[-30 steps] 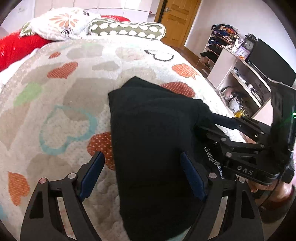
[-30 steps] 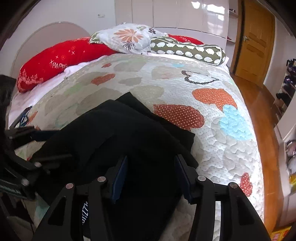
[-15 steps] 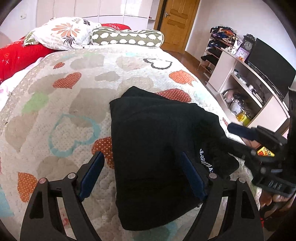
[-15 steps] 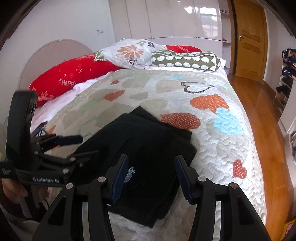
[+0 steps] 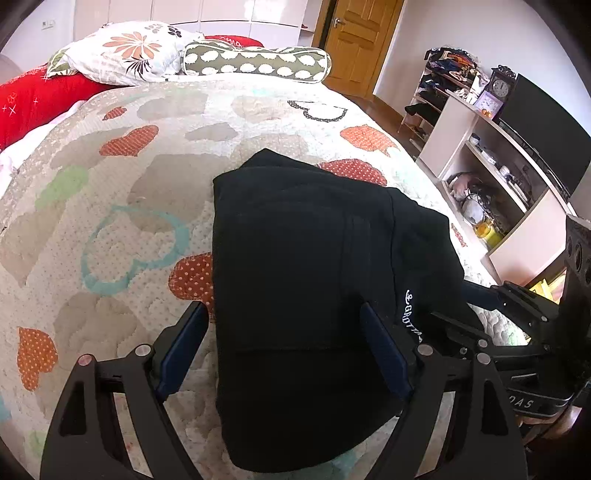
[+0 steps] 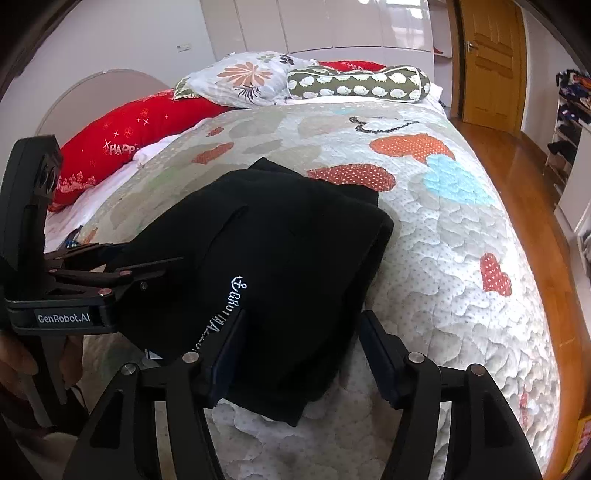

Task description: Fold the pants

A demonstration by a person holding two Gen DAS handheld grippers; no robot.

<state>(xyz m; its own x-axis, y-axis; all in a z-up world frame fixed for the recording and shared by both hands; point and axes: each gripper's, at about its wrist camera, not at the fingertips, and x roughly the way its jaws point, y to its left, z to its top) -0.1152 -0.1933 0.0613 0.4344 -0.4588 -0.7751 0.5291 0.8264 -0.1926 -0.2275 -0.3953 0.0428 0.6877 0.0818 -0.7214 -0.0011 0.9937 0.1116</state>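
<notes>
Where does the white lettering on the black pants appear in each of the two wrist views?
Left wrist view: white lettering at lower right, on the right edge of the black pants.
Right wrist view: lettering left of centre.
Shared landmark: the green bolster pillow at the bed's far end.

Bedroom interior in daylight: a bed under a quilted heart-patterned coverlet [image 5: 155, 192], a red pillow [image 6: 125, 144], a floral pillow [image 6: 243, 79] and a green bolster [image 6: 358, 86] at its head; glossy white wardrobe doors [image 6: 332, 26], wooden door [image 6: 491, 62], polished wooden floor [image 6: 517, 166], white shelf unit [image 5: 491, 177].
</notes>
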